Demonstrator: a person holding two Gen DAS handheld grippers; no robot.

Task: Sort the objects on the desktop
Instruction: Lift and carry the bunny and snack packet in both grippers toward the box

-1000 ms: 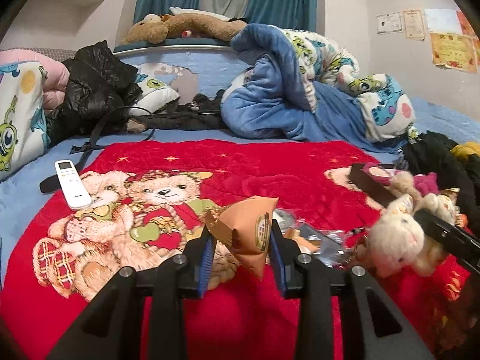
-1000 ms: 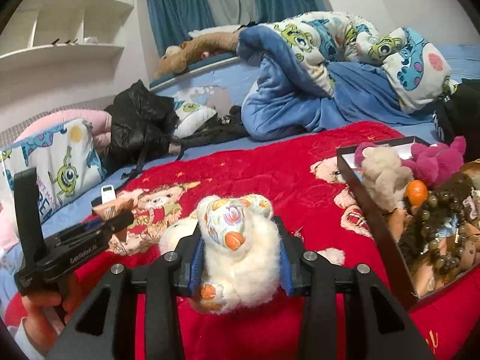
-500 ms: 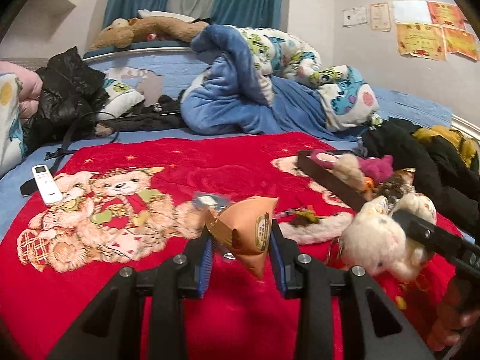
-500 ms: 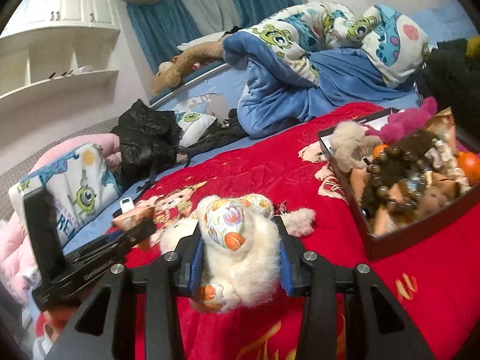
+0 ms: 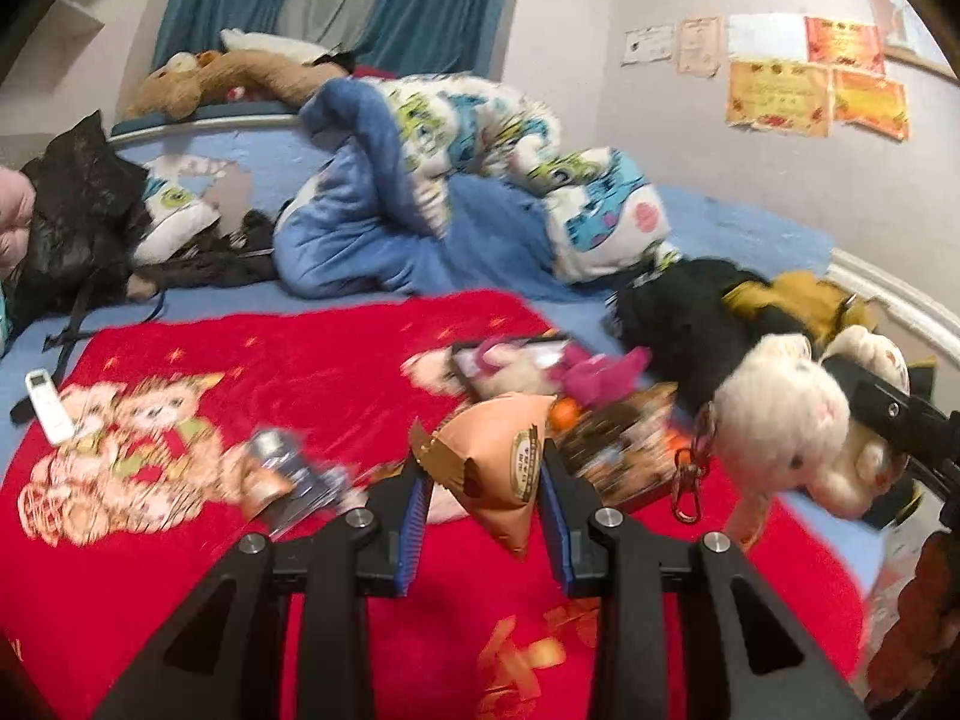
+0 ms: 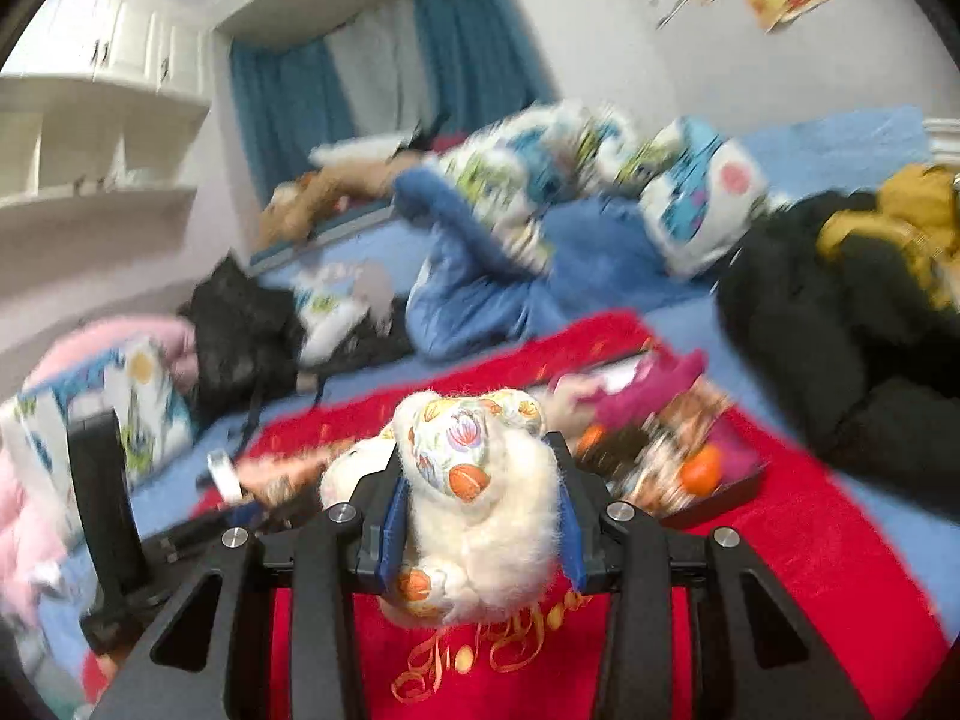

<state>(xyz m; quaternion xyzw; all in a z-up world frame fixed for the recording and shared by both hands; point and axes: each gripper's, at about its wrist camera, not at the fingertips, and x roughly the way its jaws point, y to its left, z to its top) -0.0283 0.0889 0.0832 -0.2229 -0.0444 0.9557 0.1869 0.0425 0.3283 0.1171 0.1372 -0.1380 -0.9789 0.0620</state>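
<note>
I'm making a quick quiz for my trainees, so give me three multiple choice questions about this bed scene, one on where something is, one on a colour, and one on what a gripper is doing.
1. Where does the white remote lie?
A. on the far left edge of the red blanket
B. inside the tray
C. on the wall shelf

2. What colour is the snack packet?
A. green
B. orange
C. silver

3. What state is the right gripper in?
A. open and empty
B. shut on the plush toy
C. shut on a remote

Answers: 1 A, it rests at the blanket's left border. 2 B, its wrapper is orange between the left gripper fingers. 3 B, the fingers press the toy's sides.
</note>
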